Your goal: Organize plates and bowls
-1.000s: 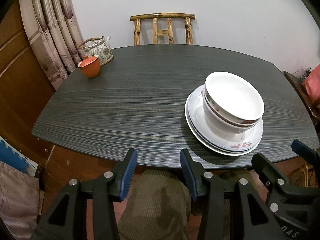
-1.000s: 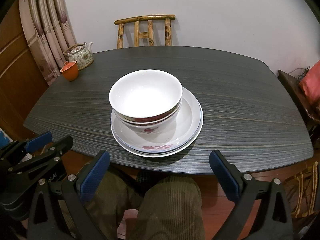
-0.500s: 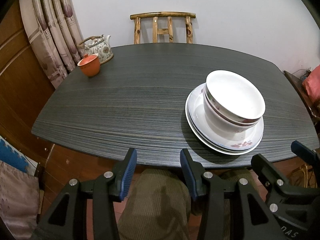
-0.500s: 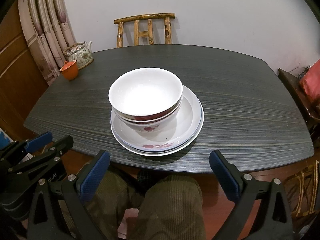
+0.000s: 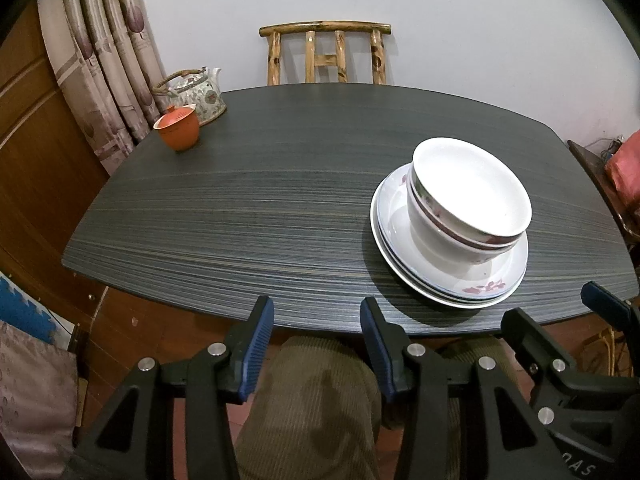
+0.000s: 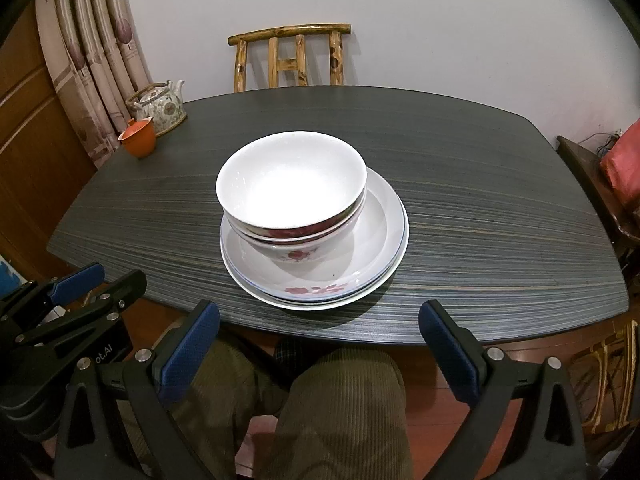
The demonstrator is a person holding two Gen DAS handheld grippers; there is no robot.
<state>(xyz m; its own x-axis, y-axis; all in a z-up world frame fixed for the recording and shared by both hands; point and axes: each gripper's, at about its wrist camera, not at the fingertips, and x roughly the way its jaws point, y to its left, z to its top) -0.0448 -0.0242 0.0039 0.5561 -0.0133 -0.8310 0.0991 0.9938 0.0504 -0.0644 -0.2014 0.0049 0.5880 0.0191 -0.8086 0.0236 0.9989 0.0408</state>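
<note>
Dark wood-grain table (image 6: 460, 200), rounded corners, set against a pale wall; wooden chair (image 6: 289, 58) tucked in at the far side, patterned curtain (image 6: 80, 60) at the left.

Far left corner of the table: flowered teapot (image 6: 158, 108), with an orange lidded cup (image 6: 138, 142) just in front of it. Neither looks like part of the job.

Middle of the table, toward the near edge: two bowls (image 6: 292, 196), nested one inside the other, standing on a stack of plates (image 6: 376, 240). At least two plates show by their rims; the exact count cannot be told. The bowls sit off-centre on the top plate, toward its left side in the right wrist view.

Status, as judged: everything is gathered into one pile, plates under and bowls on top, so the sorting appears done or close to it. Possibly left: centring the bowls, or moving the pile elsewhere.

Left gripper (image 5: 316, 336): jaws partly apart, nothing between them, touching nothing, held short of the table's near edge above the person's knee (image 5: 316, 400).

Right gripper (image 6: 320, 344): jaws wide apart, empty, likewise clear of the table, with the pile straight ahead.
</note>
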